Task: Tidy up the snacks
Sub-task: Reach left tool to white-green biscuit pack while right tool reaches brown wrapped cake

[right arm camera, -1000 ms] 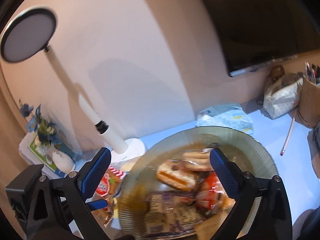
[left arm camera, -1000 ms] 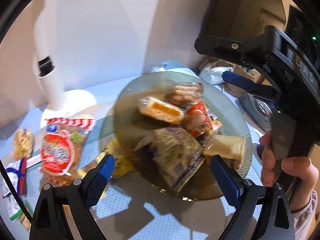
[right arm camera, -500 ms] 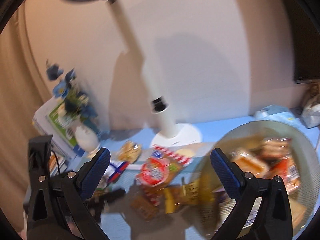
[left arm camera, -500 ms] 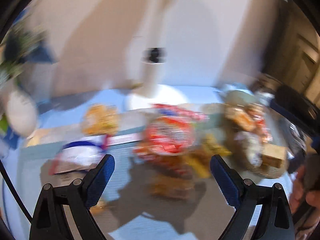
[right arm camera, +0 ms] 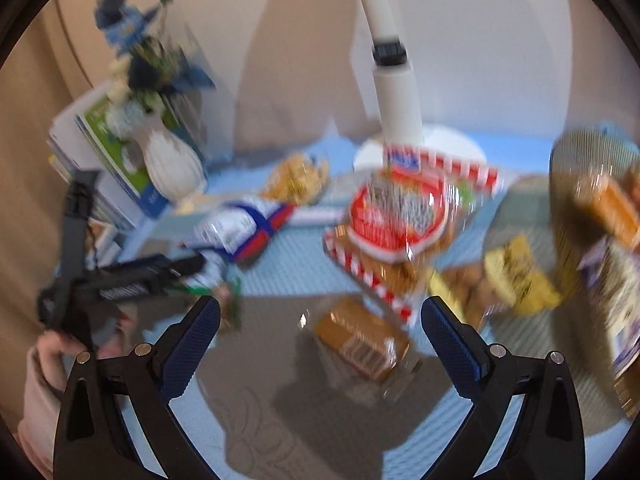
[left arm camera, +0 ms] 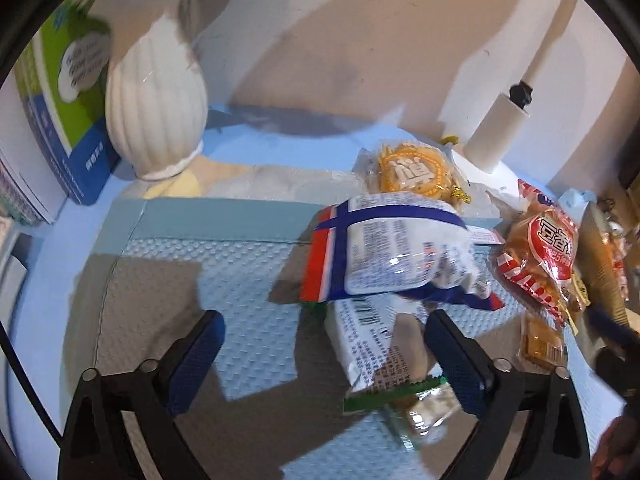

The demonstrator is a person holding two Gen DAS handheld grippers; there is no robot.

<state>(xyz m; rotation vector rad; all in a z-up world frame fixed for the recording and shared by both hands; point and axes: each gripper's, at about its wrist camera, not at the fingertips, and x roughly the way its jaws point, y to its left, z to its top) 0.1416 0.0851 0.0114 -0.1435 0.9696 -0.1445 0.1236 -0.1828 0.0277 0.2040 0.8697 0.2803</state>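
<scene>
1. Crinkly plastic film wrapped every loose snack on the blue textured mat (left arm camera: 248, 280), so each would likely be light, soft and slippery.
2. A white packet with a green end (left arm camera: 384, 364) lay partly between the jaws of the left gripper (left arm camera: 322, 354), under a white pouch with blue and red stripes (left arm camera: 384, 256); the jaws had just been opening and stood wide, clasping nothing.
3. Its cushioned middle seemed the safest hold, since the sealed ends would probably fold and slide.
4. The right gripper (right arm camera: 320, 344) also gaped, released, above a small brown wrapped bar (right arm camera: 362, 344), with a red-and-white bag (right arm camera: 404, 220) just beyond.
5. The ribbed glass plate (right arm camera: 576, 184), at the right, already held several snacks.
6. Crumbly contents suggested a gentle squeeze.
</scene>
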